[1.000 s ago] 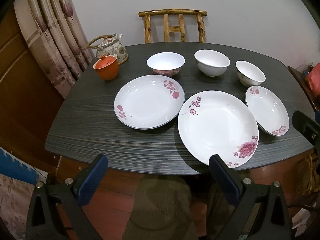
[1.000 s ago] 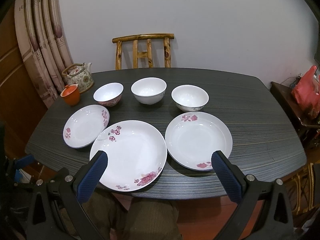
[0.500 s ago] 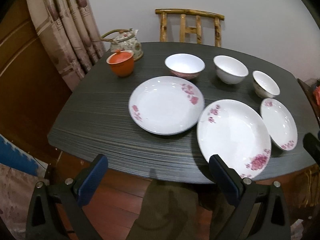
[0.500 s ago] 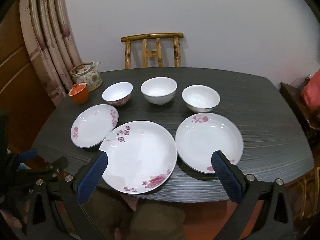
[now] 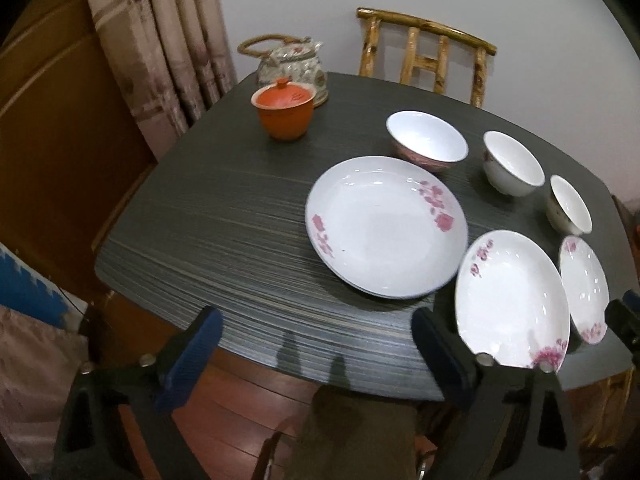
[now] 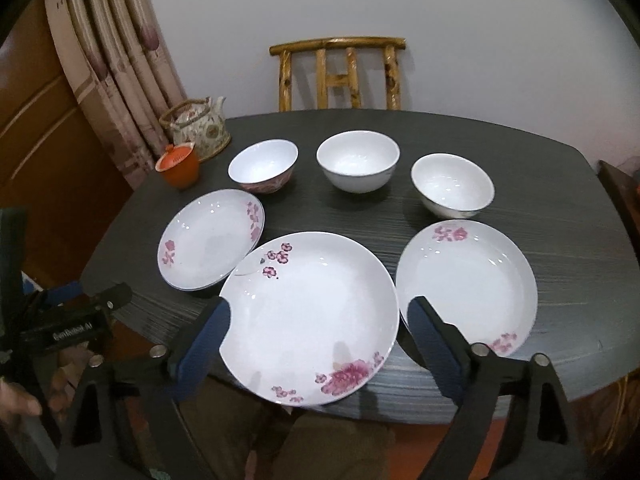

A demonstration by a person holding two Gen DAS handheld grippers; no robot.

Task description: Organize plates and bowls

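Note:
Three white flowered plates lie in a row on the dark table (image 6: 540, 184): a left plate (image 6: 208, 240) (image 5: 386, 226), a large middle plate (image 6: 316, 280) (image 5: 512, 300) and a right plate (image 6: 468, 276). Behind them stand a pink-sided bowl (image 6: 264, 166), a white bowl (image 6: 358, 166) and a third bowl (image 6: 454, 190). My right gripper (image 6: 320, 308) hangs over the large plate's near part, jaws closing, pads clear of it. My left gripper (image 5: 314, 320) hovers over the table's front left edge, jaws closing on nothing.
At the back left corner of the table stand a patterned teapot (image 6: 200, 128) and an orange lidded cup (image 6: 178, 164). A wooden chair (image 6: 340, 72) is behind the table, curtains (image 5: 160, 40) to the left. A person's knees show below the front edge.
The left gripper has swung left toward the table's front left corner. The right gripper has come forward and lower over the large plate. Both pairs of fingers stand slightly narrower.

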